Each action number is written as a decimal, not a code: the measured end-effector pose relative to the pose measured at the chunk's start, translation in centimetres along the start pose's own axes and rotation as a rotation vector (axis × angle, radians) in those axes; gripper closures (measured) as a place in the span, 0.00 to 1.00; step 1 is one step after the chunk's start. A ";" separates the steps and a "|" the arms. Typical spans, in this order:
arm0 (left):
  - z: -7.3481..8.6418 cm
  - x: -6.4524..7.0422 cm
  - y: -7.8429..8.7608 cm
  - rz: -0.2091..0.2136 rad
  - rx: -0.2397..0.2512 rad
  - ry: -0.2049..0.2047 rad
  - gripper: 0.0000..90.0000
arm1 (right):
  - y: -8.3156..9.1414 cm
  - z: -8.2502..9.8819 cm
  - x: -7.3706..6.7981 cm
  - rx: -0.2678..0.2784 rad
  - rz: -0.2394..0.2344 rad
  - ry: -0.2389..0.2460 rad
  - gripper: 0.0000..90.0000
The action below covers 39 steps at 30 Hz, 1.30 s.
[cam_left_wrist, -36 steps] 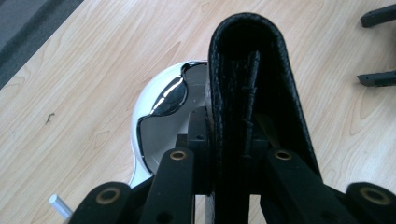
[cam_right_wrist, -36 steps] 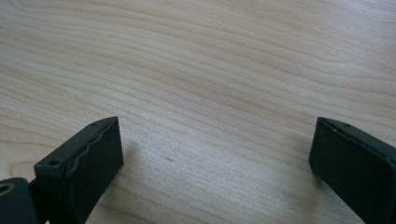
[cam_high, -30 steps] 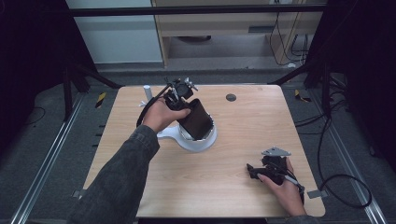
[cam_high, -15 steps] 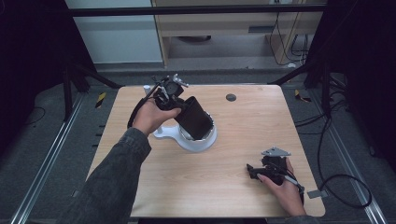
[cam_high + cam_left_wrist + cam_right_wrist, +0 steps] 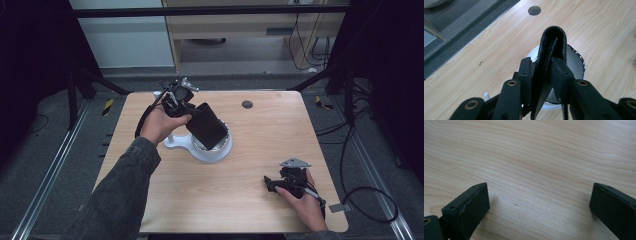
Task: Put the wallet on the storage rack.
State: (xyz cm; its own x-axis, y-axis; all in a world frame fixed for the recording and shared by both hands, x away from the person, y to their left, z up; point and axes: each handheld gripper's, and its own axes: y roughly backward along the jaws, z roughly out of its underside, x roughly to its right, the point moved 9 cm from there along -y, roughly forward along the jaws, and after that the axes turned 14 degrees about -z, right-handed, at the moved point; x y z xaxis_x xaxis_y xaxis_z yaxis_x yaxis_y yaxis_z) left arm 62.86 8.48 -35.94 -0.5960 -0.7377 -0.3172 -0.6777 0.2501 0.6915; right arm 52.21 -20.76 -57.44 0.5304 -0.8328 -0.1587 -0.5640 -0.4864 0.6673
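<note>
I see a table [image 5: 210,200] of pale wood with fine grain and a smooth, lightly sheened finish. On it, the white base [image 5: 204,150] looks like smooth plastic, with a shiny metal rim inside its ring. Above that base, the black wallet [image 5: 550,50] looks like grained leather, matt, with a stitched edge. My left gripper [image 5: 541,75] pinching it has matt black pads; my right gripper [image 5: 537,202] shows the same dull, rubbery black.
</note>
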 end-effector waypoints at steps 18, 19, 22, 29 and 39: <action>-0.1 -0.1 0.4 -0.019 0.003 -0.011 0.85 | 0.0 0.0 -0.1 0.000 -0.002 -0.004 0.03; -0.2 -0.2 0.3 -0.027 0.001 -0.005 0.85 | 0.0 0.0 -0.1 0.000 -0.002 -0.004 0.03; -0.4 -0.7 -0.1 -0.044 0.008 0.017 0.85 | 0.0 0.0 -0.1 0.001 -0.003 0.000 0.03; -0.6 -1.4 -0.9 -0.064 0.022 0.065 0.82 | 0.0 0.0 -0.1 0.000 -0.003 0.002 0.03; -0.5 -1.7 -1.0 -0.070 0.026 0.066 0.80 | 0.0 0.0 -0.2 0.000 -0.005 0.002 0.03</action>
State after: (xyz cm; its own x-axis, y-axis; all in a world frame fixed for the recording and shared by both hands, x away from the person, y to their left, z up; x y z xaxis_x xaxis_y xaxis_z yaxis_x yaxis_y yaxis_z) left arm 64.78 9.18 -35.72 -0.5176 -0.7933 -0.3204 -0.7284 0.2121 0.6515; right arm 52.11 -20.63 -57.44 0.5344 -0.8298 -0.1608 -0.5615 -0.4908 0.6662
